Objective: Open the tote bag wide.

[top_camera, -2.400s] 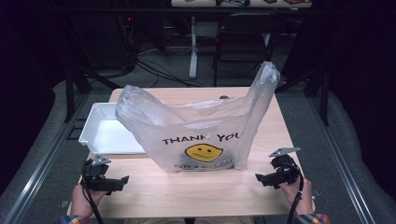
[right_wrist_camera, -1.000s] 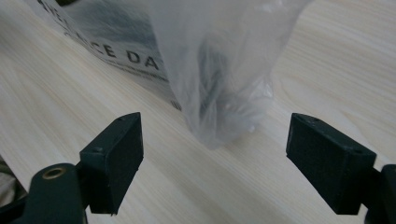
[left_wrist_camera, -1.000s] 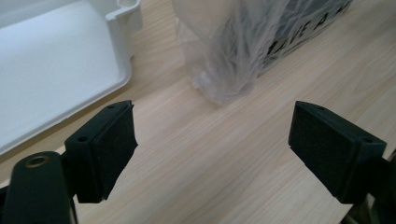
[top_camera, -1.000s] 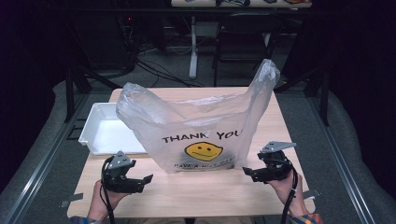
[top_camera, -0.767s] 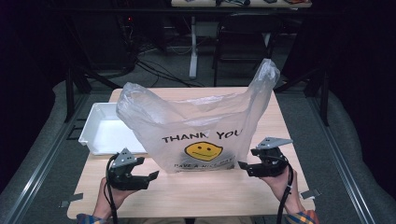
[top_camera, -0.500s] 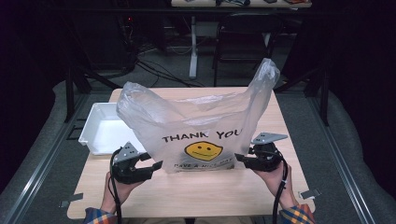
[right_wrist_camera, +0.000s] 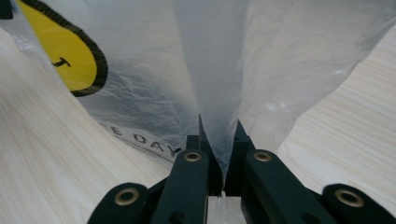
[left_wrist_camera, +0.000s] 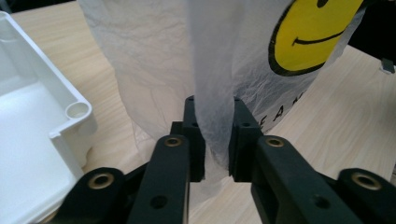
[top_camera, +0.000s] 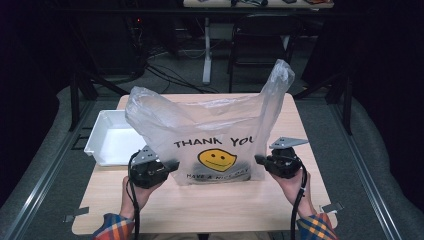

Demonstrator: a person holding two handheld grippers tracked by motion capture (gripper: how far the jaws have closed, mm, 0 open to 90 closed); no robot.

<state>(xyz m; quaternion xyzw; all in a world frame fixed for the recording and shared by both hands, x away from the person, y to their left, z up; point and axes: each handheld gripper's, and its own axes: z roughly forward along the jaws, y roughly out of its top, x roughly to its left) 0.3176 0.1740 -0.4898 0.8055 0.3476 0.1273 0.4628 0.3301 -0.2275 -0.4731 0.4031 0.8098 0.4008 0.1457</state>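
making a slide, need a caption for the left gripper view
Left gripper pinching a fold of the smiley plastic bag beside the white tray.

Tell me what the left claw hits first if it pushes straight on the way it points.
The plastic bag. The left claw has just closed on a fold of it, so pushing on would probably only crumple the bag.
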